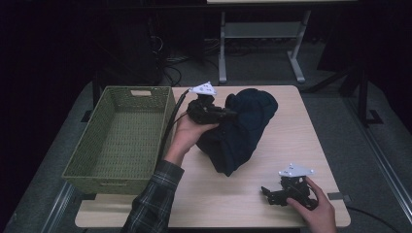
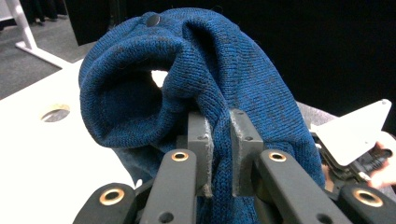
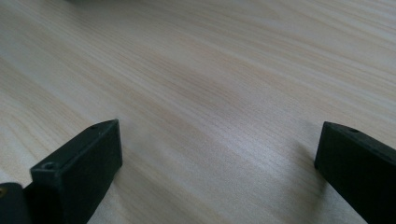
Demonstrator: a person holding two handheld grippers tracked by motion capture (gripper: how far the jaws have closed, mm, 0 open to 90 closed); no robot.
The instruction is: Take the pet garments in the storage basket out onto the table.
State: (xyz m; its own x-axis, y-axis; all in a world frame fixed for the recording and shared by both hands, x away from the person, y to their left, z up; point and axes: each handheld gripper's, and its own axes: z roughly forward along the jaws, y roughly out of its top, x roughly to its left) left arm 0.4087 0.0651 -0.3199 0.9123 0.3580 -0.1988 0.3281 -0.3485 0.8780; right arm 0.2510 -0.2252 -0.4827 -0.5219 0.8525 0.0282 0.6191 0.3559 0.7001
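The left gripper (image 2: 217,140) was clamped narrowly on a fold of the blue sweater (image 1: 241,128), which was held bunched at the middle of the worktop (image 1: 291,141), beside the green basket (image 1: 121,138). The right gripper (image 1: 276,193) was held wide open, low over bare wood.

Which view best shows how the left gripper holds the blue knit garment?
The left gripper view: the left gripper is pinching a fold of the blue knit garment. The high view shows the garment bunched and lifted beside the green basket. The right gripper view faces bare tabletop.
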